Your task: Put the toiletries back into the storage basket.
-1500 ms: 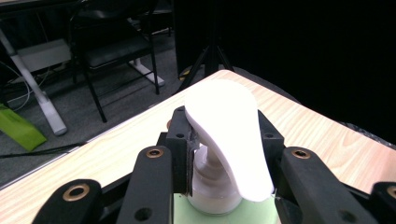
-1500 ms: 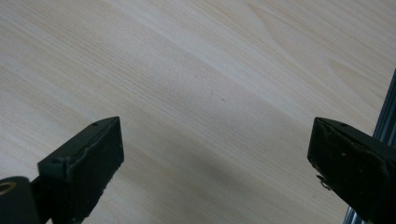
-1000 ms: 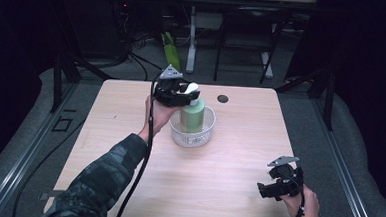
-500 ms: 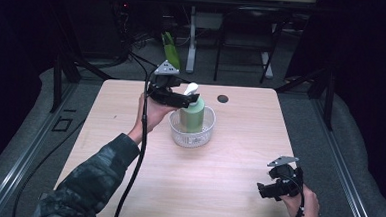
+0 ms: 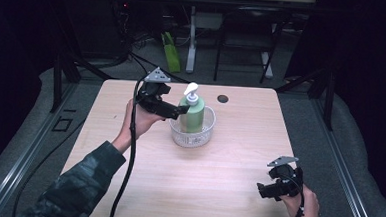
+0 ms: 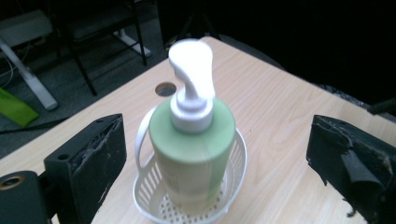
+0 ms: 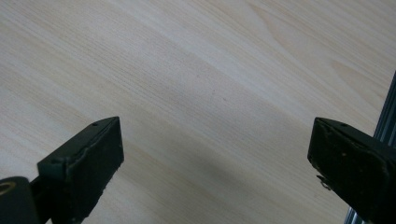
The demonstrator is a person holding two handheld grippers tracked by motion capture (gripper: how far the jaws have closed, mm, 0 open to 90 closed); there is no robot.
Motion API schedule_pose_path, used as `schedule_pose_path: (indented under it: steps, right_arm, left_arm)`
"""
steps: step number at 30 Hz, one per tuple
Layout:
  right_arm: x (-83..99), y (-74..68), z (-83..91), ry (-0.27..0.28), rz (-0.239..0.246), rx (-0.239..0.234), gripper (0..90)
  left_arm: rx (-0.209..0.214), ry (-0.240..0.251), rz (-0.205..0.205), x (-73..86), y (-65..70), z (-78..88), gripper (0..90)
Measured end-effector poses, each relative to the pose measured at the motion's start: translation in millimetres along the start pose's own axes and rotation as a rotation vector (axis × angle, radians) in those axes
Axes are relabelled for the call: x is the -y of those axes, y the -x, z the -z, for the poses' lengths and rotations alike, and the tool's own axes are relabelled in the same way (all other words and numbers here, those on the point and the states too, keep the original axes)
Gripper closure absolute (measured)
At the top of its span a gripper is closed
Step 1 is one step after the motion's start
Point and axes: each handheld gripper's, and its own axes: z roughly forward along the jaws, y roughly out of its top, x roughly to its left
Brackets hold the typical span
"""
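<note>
My left gripper [image 5: 177, 110] has just been opening, its jaws now wide and clear of the green pump bottle [image 6: 192, 140], which stands upright in the white basket [image 6: 236, 175], long axis vertical. The nozzle points, I think, away from the gripper. Clipping the bottle could topple it. My right gripper [image 5: 264, 188] gapes empty, well apart from the basket.
</note>
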Motion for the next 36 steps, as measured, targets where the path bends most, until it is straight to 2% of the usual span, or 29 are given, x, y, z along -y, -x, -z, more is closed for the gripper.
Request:
schedule_pose_path:
  steps: [8,16,25,26,29,33,36]
  right_arm:
    - [0.0,0.2,-0.2,0.000,0.002,-0.001,2.9]
    - [-0.2,-1.1,0.4,-0.002,-0.003,0.001,2.9]
    - [-0.9,-3.1,1.6,0.003,0.002,0.000,2.9]
    - [-0.9,-3.1,1.6,0.003,0.002,0.000,2.9]
    - [-0.8,-3.5,2.0,0.001,0.004,0.002,2.9]
    - [-0.9,-3.7,1.9,0.001,0.004,0.003,2.9]
    - [-1.0,-4.1,1.7,0.000,0.008,0.004,2.9]
  left_arm:
    - [-0.006,-0.042,0.004,25.7,-0.8,21.8,0.4]
    - [-0.014,-0.067,0.010,51.3,-0.2,40.7,0.1]
    - [-0.020,-0.116,0.019,86.6,4.7,52.5,0.0]
    - [-0.020,-0.116,0.019,86.6,4.7,52.5,0.0]
    - [-0.026,-0.139,0.043,106.7,4.7,56.4,0.0]
    - [-0.024,-0.156,0.080,123.2,2.6,58.5,0.0]
    - [-0.023,-0.177,0.091,133.7,1.1,57.9,0.0]
